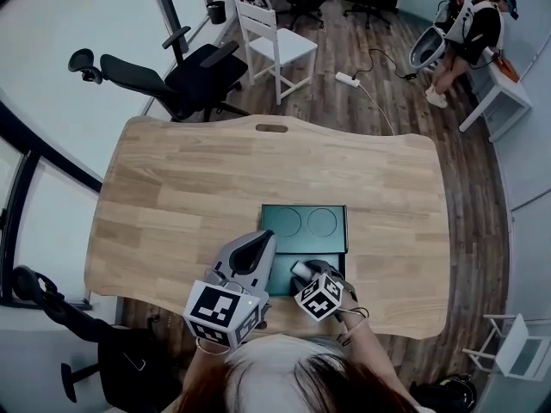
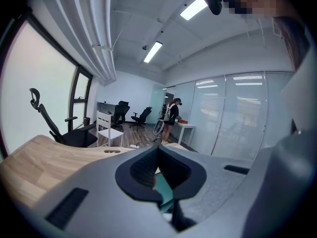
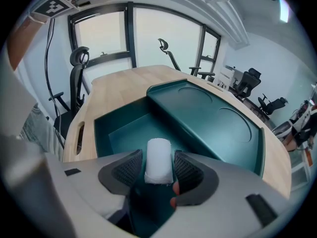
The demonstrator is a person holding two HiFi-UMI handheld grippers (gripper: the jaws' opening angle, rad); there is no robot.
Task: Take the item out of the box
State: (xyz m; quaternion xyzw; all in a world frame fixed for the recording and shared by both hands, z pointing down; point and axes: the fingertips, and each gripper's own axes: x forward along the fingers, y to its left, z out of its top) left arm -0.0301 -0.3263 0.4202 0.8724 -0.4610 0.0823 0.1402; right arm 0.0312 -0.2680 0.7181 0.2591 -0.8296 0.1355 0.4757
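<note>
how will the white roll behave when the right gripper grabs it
The roll looks like wound gauze, so probably light and soft, likely to squash a little when gripped. Its cloth surface should not slip much. As a cylinder it may roll on the box floor if nudged.
</note>
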